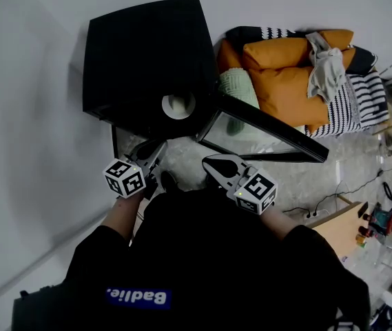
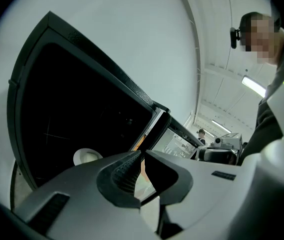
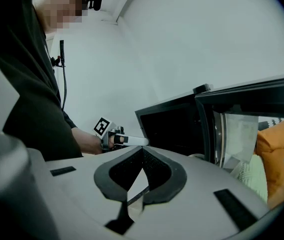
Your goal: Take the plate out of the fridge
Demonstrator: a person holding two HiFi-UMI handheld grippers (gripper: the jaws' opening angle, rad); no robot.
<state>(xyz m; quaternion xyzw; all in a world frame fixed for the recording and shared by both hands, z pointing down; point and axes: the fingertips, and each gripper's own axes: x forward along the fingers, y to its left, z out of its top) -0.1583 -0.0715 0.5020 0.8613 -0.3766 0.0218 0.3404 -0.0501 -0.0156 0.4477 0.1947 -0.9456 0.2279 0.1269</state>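
Container: small black box-shaped fridge (image 1: 147, 54), matte casing, standing against the white wall. Its glass-paned door (image 1: 264, 133), framed in black, is swung wide open toward 4 o'clock in the head view.

Contents: one round white glazed plate (image 1: 178, 105) sits low inside the dark cavity, near the front opening. From the left gripper view it shows as a pale disc (image 2: 86, 156) against the black interior. Nothing else can be made out in there.

Left gripper (image 1: 153, 154): grey moulded plastic with ribbed black pads. The jaw tips are closed against each other (image 2: 141, 154) with nothing between them. It is aimed at the opening, with the plate at about 12 o'clock of it in the head view and apart from it.

Right gripper (image 1: 213, 164): same build, the jaws likewise closed together and empty (image 3: 142, 150). It is near the door's hinge edge.

Surroundings: a couch at 2 o'clock carries smooth orange cushions (image 1: 292, 74), a pale green knitted cushion (image 1: 237, 85), a crumpled grey cloth (image 1: 326, 67) and a black-and-white striped blanket (image 1: 351, 102). The floor (image 1: 306, 178) is mottled grey.
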